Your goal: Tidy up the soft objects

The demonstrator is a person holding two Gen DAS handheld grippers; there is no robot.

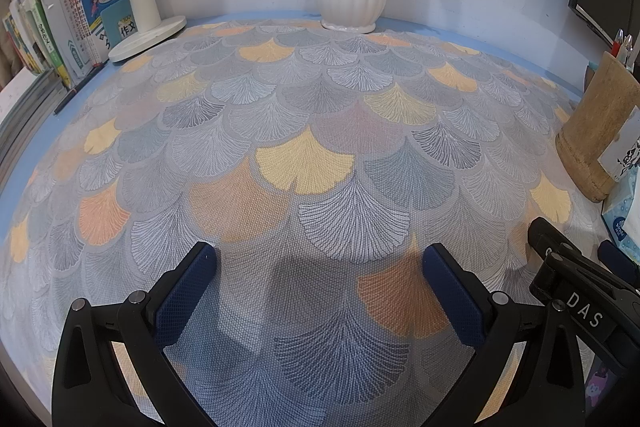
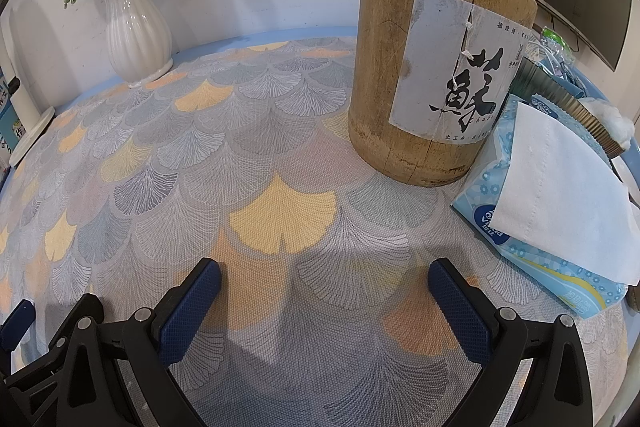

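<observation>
While both grippers' fingers [image 2: 460, 307] gape wide, empty, tissue pack [image 2: 540, 227] lies beyond right fingers, right side.

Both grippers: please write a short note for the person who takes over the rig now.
Left gripper: open, empty, above the patterned mat.
Right gripper: open, empty, above the same mat.
Soft things: tissue pack lies at the right, beside the wooden holder, one tissue sticking out. White cotton-like fluff sits behind it.
Done: nothing visibly gripped or moved.
Left: all of the organizing; the tissue pack is probably nearest to the right gripper.
</observation>
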